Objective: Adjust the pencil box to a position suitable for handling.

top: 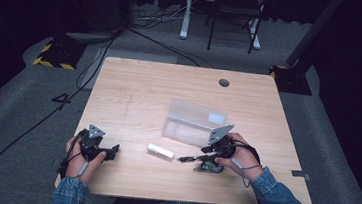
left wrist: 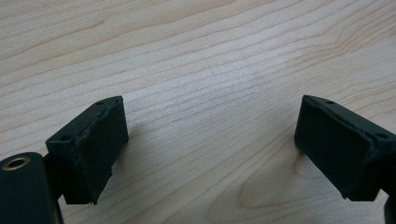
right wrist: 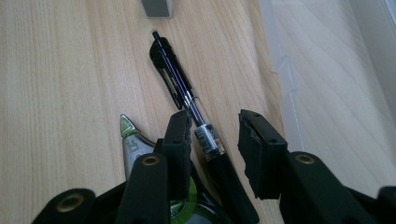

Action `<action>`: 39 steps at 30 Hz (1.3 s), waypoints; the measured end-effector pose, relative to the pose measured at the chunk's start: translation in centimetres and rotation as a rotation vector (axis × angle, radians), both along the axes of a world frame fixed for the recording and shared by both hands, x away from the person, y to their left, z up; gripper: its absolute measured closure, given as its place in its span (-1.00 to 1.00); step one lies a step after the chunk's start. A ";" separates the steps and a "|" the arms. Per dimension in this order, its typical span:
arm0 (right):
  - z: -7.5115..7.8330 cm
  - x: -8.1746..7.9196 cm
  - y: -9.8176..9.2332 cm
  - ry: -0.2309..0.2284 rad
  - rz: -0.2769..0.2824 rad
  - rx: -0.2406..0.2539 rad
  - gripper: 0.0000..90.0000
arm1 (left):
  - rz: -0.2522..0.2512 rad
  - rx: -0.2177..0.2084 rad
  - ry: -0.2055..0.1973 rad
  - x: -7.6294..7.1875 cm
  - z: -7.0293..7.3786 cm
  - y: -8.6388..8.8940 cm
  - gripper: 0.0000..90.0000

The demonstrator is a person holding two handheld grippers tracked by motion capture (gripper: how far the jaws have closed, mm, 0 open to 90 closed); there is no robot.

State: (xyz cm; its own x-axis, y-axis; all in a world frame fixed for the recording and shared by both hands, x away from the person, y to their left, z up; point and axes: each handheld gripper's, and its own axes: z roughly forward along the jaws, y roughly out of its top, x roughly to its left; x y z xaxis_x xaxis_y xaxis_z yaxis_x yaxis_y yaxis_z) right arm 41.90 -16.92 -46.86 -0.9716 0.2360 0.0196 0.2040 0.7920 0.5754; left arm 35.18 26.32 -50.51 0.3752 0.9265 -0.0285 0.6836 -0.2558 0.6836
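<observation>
Closing right gripper (right wrist: pixel 212 140) jaws around black pen (right wrist: pixel 187 100) lying near bench (top: pixel 135 82) front edge, beside clear box (top: pixel 194 123); pads not yet clamped. Best squeezed squarely mid-barrel. Left gripper (left wrist: pixel 210 144) jaws wide apart, empty, front-left.

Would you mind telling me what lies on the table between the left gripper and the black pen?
A small white tube lies there on the bare wood, apart from the left gripper and from the black pen; the high view shows this.
</observation>
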 end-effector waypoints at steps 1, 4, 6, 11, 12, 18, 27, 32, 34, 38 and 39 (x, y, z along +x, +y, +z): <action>-0.1 0.1 0.0 0.001 0.001 -0.004 0.45 | -0.001 0.001 0.000 0.0 0.0 0.0 -0.78; -0.3 0.2 0.0 0.011 0.001 0.003 0.46 | 0.000 0.000 0.000 0.0 0.0 0.0 -0.78; -0.5 0.3 -0.1 0.005 -0.001 -0.001 0.49 | 0.000 0.000 0.000 0.0 0.0 0.0 -0.78; -0.6 0.4 -0.1 -0.008 -0.001 -0.016 0.56 | 0.000 0.000 0.000 0.0 0.0 0.0 -0.78; -0.6 0.4 -0.1 -0.005 -0.001 -0.020 0.57 | 0.000 0.000 0.000 0.0 0.0 0.0 -0.78; -0.8 0.4 -0.1 -0.018 0.011 -0.046 0.68 | 0.000 0.000 0.000 0.0 0.0 0.0 -0.78; -0.7 0.3 -0.2 -0.057 0.047 -0.068 0.77 | -0.002 0.002 0.001 0.0 0.0 0.0 -0.78; -0.7 0.3 -0.2 -0.072 0.069 -0.073 0.78 | 0.000 0.000 0.000 0.0 0.0 0.0 -0.78; -0.7 0.3 -0.2 -0.078 0.068 -0.077 0.78 | 0.000 0.000 0.000 0.0 0.0 0.0 -0.78; -0.6 0.3 -0.2 -0.078 0.064 -0.080 0.78 | 0.000 0.000 0.000 0.0 0.0 0.0 -0.78; -0.6 0.2 -0.1 -0.075 0.066 -0.078 0.78 | 0.000 0.000 0.000 0.0 0.0 0.0 -0.78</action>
